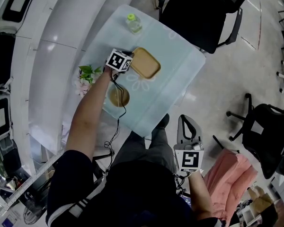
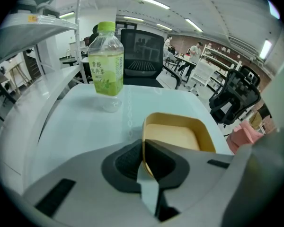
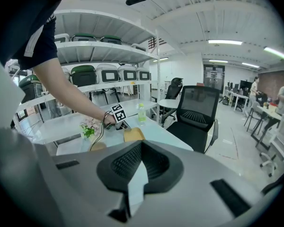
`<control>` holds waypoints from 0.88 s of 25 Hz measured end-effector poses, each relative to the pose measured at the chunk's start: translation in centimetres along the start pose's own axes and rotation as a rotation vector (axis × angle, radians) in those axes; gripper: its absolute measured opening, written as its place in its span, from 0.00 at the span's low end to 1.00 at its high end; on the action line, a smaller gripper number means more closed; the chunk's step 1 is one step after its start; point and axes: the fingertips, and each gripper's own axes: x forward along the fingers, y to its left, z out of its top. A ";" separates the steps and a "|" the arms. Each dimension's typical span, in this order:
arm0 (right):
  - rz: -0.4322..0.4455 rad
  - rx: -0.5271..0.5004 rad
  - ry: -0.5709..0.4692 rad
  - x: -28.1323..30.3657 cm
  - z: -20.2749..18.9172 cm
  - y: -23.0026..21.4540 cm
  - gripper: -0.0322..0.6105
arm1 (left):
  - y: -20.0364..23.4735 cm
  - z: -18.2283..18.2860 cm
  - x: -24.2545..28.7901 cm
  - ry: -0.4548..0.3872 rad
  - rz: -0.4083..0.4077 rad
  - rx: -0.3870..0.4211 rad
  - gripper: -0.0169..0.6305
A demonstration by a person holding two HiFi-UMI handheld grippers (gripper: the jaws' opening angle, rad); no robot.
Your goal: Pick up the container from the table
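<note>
Firmly, left claw point(image 2: 143, 148) clamped on tan container point(image 2: 173, 136) rim; right claw point(image 3: 141, 162) together, empty; bottle point(image 2: 106, 67) label illegible.

A bottle point(image 2: 106, 60) stands ahead-left of the left tongs point(image 2: 143, 148) (well apart); bare table point(image 2: 75, 126) lies open between, flowers point(image 1: 86, 74) close behind them

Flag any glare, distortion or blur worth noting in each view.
Head view: sharp, with soft glare on the white shelf. Left gripper view: heavy fisheye bending and dark corners; bottle and container crisp. Right gripper view: same fisheye, bright ceiling strips, no motion blur.
</note>
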 end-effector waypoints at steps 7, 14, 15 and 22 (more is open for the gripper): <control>0.006 -0.016 -0.006 -0.4 0.3 0.2 0.05 | -0.4 0.1 -1.9 -0.033 0.000 -0.078 0.06; 0.005 -0.013 -0.022 -1.1 0.9 0.2 0.05 | -1.5 0.8 -4.8 -0.067 0.026 -0.114 0.06; 0.006 -0.014 -0.022 -1.2 1.0 0.2 0.05 | -1.7 0.9 -5.2 -0.073 0.028 -0.123 0.06; 0.012 -0.033 -0.029 -2.4 1.3 0.4 0.05 | -3.4 1.4 -8.1 -0.074 0.023 -0.160 0.06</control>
